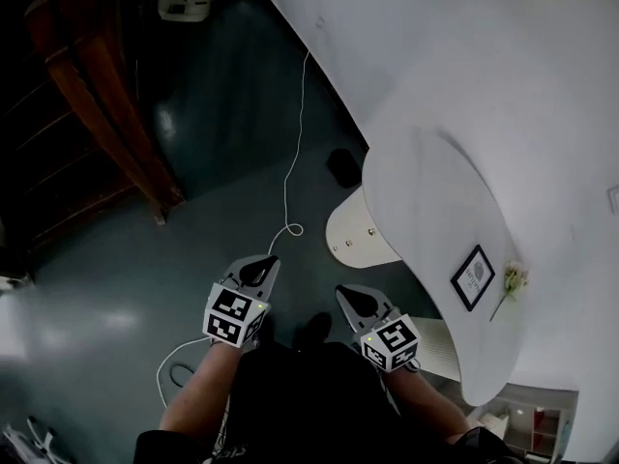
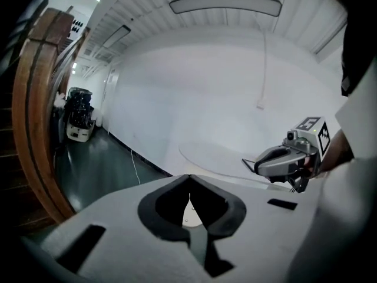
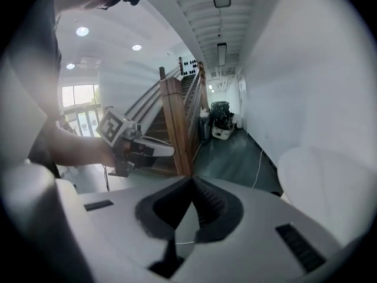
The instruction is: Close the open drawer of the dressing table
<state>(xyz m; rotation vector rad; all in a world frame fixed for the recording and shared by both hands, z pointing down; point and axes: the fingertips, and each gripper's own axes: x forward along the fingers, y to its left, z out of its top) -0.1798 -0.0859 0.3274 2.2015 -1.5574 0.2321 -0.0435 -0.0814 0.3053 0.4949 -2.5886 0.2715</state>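
I am holding the left gripper (image 2: 188, 179) with its jaws together, tips touching and nothing between them. The right gripper (image 3: 192, 180) is likewise closed and empty. Both are hanging in the air, clear of the table (image 1: 426, 191) and near its front edge. The drawer (image 1: 360, 230) is sticking out from under that edge, just ahead of the right gripper, with small knobs (image 1: 370, 231) on its face.

Procedure, as I am judging it:
- Use the closed jaws as a blunt pusher.
- Set the tips on the middle of the drawer face, between the knobs.
- Press straight along the slide, evenly, so the drawer is not skewing and jamming.

The drawer face is pointing away from the wall (image 1: 484, 46), toward the open floor. Its travel axis appears to be running from the face back under the table toward the wall.
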